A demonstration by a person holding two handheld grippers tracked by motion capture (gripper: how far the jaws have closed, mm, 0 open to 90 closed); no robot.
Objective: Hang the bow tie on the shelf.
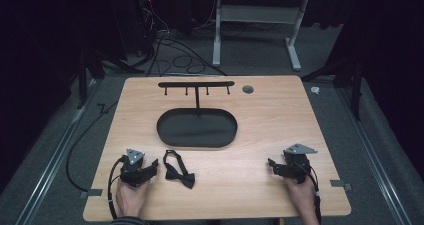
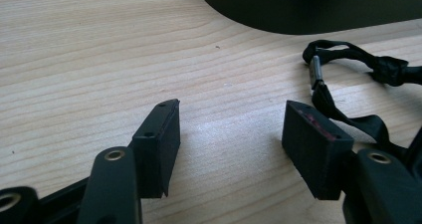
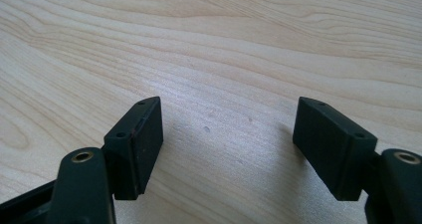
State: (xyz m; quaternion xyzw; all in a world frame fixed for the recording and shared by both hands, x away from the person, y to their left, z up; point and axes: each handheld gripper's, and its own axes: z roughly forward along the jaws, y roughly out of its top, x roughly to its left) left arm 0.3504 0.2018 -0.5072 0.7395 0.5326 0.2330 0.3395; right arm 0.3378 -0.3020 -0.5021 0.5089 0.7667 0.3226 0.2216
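Observation:
A black bow tie (image 1: 179, 171) with its strap lies on the wooden table near the front, left of centre. Its strap and metal clasp (image 2: 315, 70) show at the right of the left gripper view, just beyond the right jaw. My left gripper (image 1: 151, 166) rests on the table immediately left of the bow tie, open, with bare wood between its jaws (image 2: 231, 114). My right gripper (image 1: 272, 164) rests at the front right, open over bare wood (image 3: 229, 112). A black oval tray (image 1: 167, 132) with an upright hanger rack (image 1: 196, 85) stands behind the bow tie.
The tray's dark wall (image 2: 308, 15) crosses the top of the left gripper view. A round grommet hole (image 1: 248, 89) sits at the table's back. Cables trail from both grippers off the front edge. Floor cables and a desk frame lie beyond the table.

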